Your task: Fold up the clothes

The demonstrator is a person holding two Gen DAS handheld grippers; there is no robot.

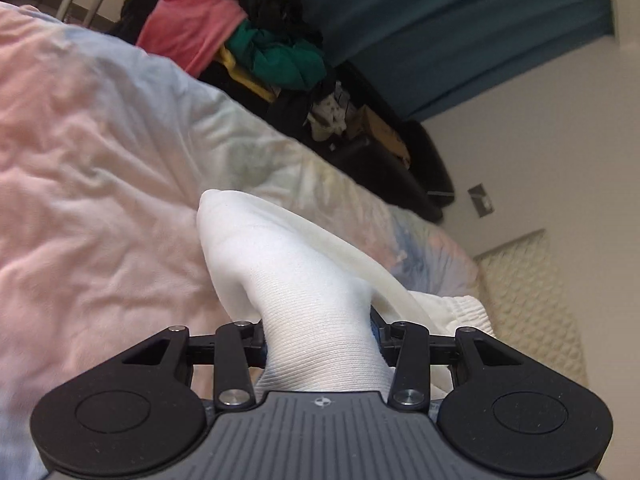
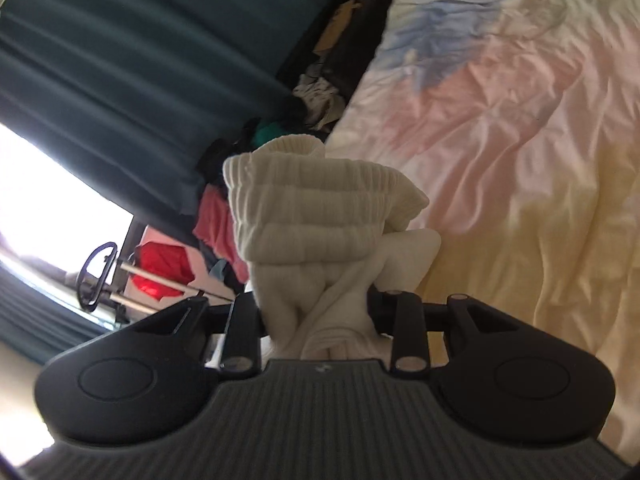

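Observation:
In the left wrist view my left gripper (image 1: 318, 340) is shut on white socks (image 1: 296, 280); the knit foot part bunches between the jaws and a ribbed cuff end (image 1: 460, 310) hangs to the right. In the right wrist view my right gripper (image 2: 320, 320) is shut on the cream ribbed cuffs of white socks (image 2: 316, 216), which fold over above the jaws. Both bundles are held above the bed sheet (image 1: 100, 160). The fingertips are hidden by fabric.
The bed has a wrinkled pastel pink, blue and yellow sheet (image 2: 520, 160). Beside it lies a pile of clothes, pink, green and black (image 1: 240, 28), with dark bags (image 1: 380, 160). Teal curtains (image 2: 120, 60) hang behind. A bright window (image 2: 48, 200) shows left.

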